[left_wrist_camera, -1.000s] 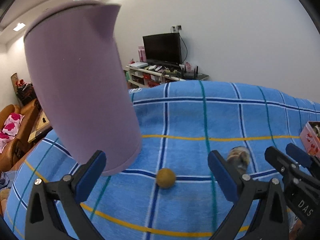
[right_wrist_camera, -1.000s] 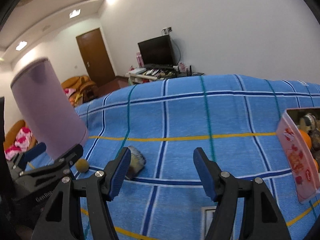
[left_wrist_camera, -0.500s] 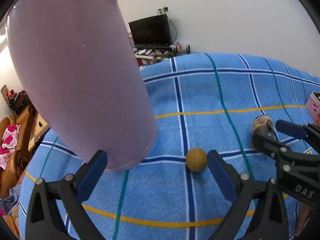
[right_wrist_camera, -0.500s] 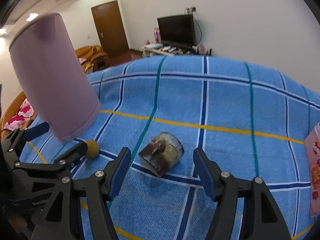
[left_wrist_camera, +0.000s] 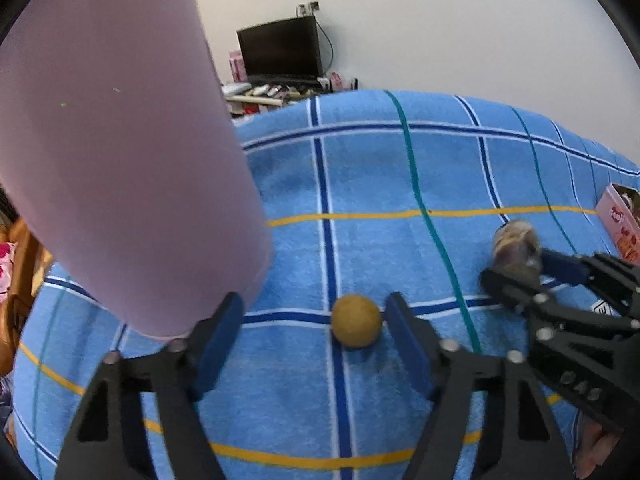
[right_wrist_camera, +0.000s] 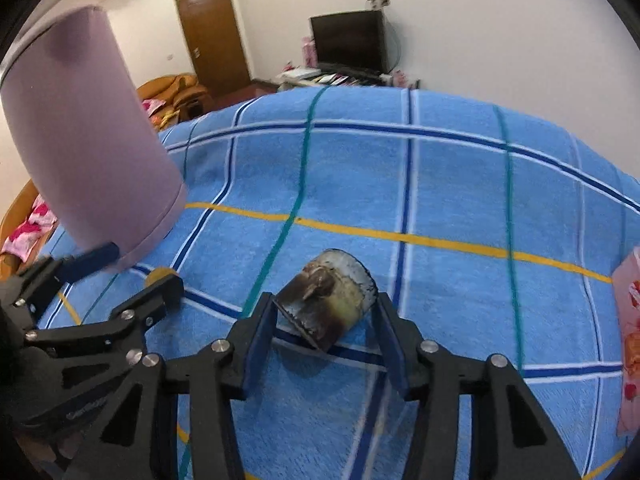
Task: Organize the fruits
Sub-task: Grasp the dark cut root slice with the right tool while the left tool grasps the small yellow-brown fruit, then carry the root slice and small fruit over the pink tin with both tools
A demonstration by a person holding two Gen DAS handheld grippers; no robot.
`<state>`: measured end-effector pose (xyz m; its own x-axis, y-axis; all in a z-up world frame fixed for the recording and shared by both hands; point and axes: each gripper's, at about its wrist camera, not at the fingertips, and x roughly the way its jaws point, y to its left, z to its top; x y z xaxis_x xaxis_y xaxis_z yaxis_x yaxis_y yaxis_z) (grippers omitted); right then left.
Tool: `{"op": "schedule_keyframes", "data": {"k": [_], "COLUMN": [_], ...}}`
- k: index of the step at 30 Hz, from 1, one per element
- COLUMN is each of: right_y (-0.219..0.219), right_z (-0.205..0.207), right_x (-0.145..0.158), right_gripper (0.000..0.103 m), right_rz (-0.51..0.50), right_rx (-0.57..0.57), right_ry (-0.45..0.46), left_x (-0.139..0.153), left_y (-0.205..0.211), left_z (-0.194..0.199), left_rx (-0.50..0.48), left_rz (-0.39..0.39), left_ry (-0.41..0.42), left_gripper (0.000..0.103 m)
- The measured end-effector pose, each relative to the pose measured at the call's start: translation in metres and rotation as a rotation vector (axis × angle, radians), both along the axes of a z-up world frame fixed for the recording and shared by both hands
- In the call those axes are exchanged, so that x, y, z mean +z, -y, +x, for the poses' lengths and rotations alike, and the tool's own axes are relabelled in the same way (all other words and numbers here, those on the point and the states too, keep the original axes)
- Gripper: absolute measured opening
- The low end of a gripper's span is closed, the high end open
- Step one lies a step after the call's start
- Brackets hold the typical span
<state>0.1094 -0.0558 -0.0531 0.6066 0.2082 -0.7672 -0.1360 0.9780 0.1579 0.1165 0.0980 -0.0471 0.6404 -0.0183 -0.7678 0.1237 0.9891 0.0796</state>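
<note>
Looking along the left gripper (left_wrist_camera: 314, 330), the jaws had just been closing around a small round tan fruit (left_wrist_camera: 356, 321) on the blue checked cloth (left_wrist_camera: 400, 184); the right pad sat just beside it, the left pad (left_wrist_camera: 218, 334) apart, so no pinch was made. A tall lilac cup (left_wrist_camera: 120, 160) stood close by on the left.

In the right wrist view, the right gripper (right_wrist_camera: 326, 340) had likewise been narrowing around a dark, brown-mottled cut fruit piece (right_wrist_camera: 328, 308), with both pads close to its sides; whether they pressed it could not be told. A pink box (right_wrist_camera: 628, 340) waited at the right edge. Judging from this, both fruits lay unsorted and most of the work remained.
</note>
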Motion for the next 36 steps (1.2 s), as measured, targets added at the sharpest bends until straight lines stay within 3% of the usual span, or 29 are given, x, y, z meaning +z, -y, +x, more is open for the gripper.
{"op": "schedule_keyframes", "data": {"k": [5, 8, 15, 25, 30, 36], "right_y": [0.004, 0.004, 0.008, -0.006, -0.003, 0.007], "right_z": [-0.021, -0.031, -0.047, -0.076, -0.08, -0.083], "right_x": [0.017, 0.024, 0.035, 0.053, 0.054, 0.055], "right_gripper": [0.051, 0.051, 0.051, 0.051, 0.051, 0.051], "right_rz": [-0.026, -0.046, -0.06, -0.146, -0.149, -0.134], "right_rx": [-0.034, -0.036, -0.068, -0.076, -0.093, -0.111], "right_ry": [0.113, 0.156, 0.244, 0.432, 0.442, 0.427], "left_x": [-0.007, -0.006, 0.001, 0.024, 0.031, 0.036], "left_y": [0.008, 0.013, 0.013, 0.018, 0.022, 0.025], "left_z": [0.005, 0.005, -0.005, -0.042, -0.048, -0.056], "left_rx": [-0.027, -0.069, -0.067, -0.028, -0.019, 0.008], "left_rz": [-0.007, -0.028, -0.021, -0.001, 0.008, -0.003], "left_ry": [-0.023, -0.025, 0.029, 0.233, 0.296, 0.315], "left_gripper": [0.045, 0.028, 0.028, 0.028, 0.028, 0.028]}}
